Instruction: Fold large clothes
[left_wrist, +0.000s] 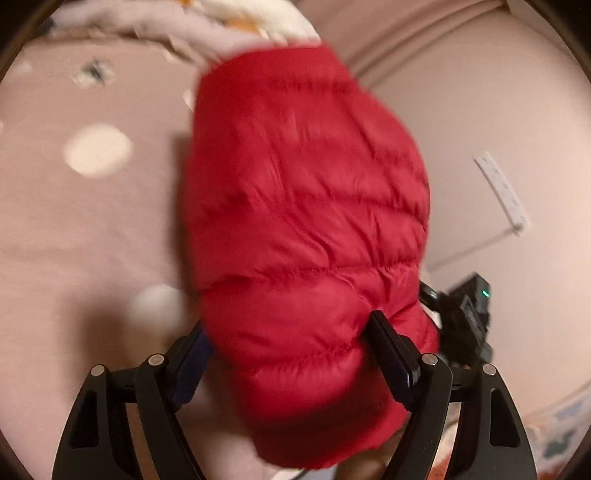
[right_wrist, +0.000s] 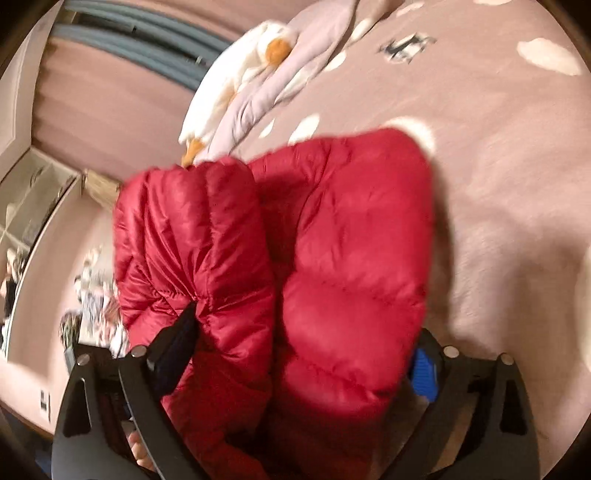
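Note:
A red quilted puffer jacket (left_wrist: 306, 221) hangs bunched over the pink bed, held up by both grippers. My left gripper (left_wrist: 291, 332) is shut on a thick fold of its near edge, with the black fingers (left_wrist: 391, 354) pressed into the padding. In the right wrist view the jacket (right_wrist: 332, 240) shows as two puffy folded lobes, and my right gripper (right_wrist: 303, 332) is shut on them, one finger (right_wrist: 177, 343) dug into the left lobe. The blue pad of the other finger (right_wrist: 424, 373) peeks out on the right.
A pink bedsheet with white spots (left_wrist: 92, 206) lies under the jacket. A white and lilac duvet with orange marks (right_wrist: 258, 70) is bunched at the far end. The pink wall with a white socket strip (left_wrist: 502, 192) stands right of the bed. A patterned rug (right_wrist: 96, 295) lies beside the bed.

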